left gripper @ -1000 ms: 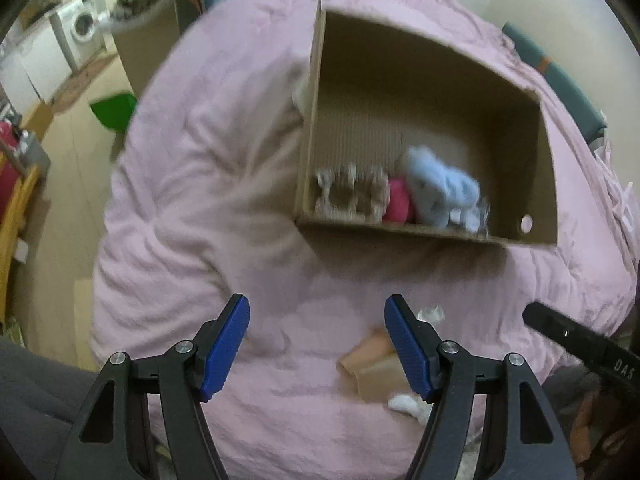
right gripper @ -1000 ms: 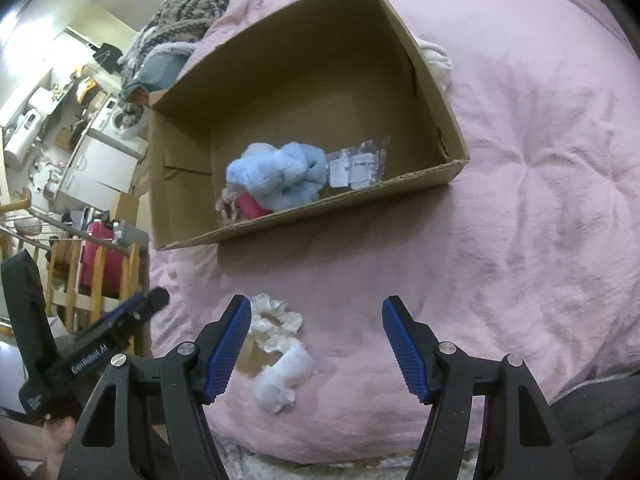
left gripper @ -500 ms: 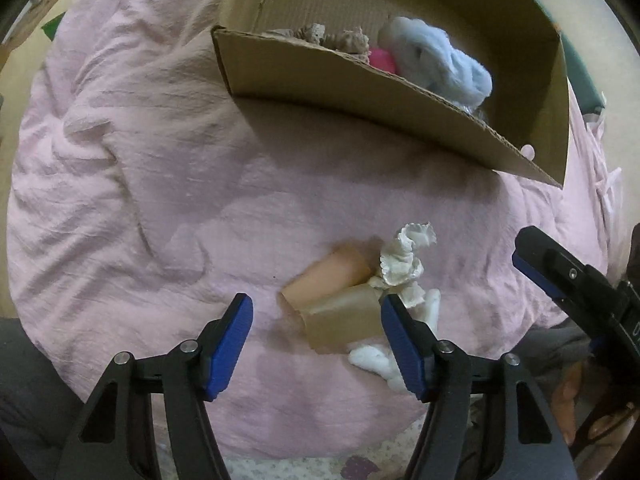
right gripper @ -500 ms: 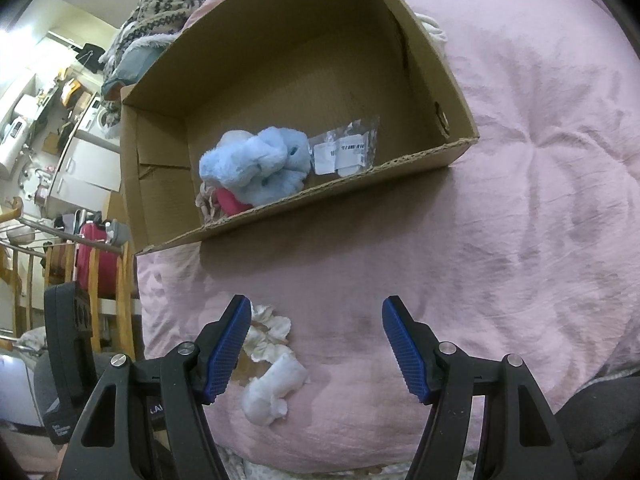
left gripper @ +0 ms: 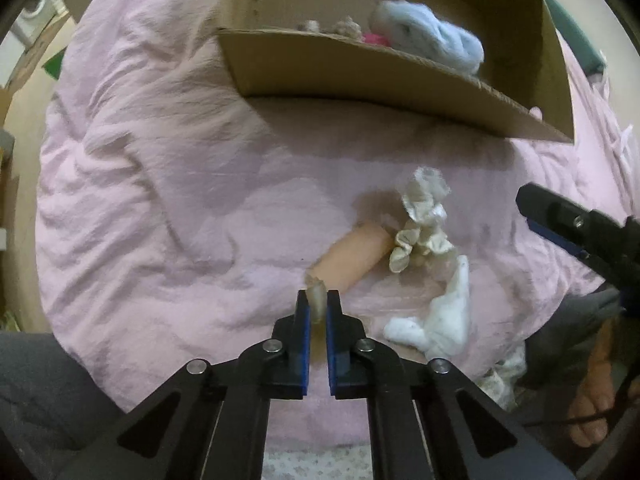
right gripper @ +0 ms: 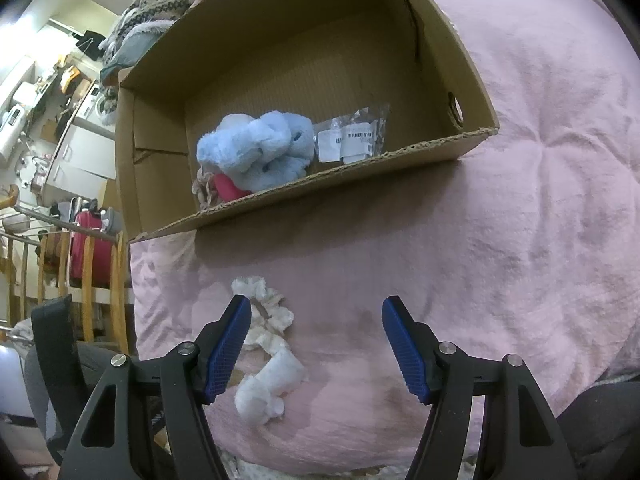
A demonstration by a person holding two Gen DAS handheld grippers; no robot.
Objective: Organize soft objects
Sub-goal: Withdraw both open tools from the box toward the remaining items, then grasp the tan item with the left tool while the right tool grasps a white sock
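Left gripper (left gripper: 317,307) pinches the near end of a peach tube-shaped soft item (left gripper: 354,254) lying on the pink quilt (left gripper: 168,200), its length slanting up-right toward the cardboard box (left gripper: 360,76); frilly white fabric (left gripper: 424,220) crowds its far end. Right gripper (right gripper: 316,344) hangs spread, empty.

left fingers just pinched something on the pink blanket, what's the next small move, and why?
Probably lift the left gripper straight up a little: its fingers are shut on the edge of the beige cloth, the frilly white piece rests against it, and the cardboard box waits behind.
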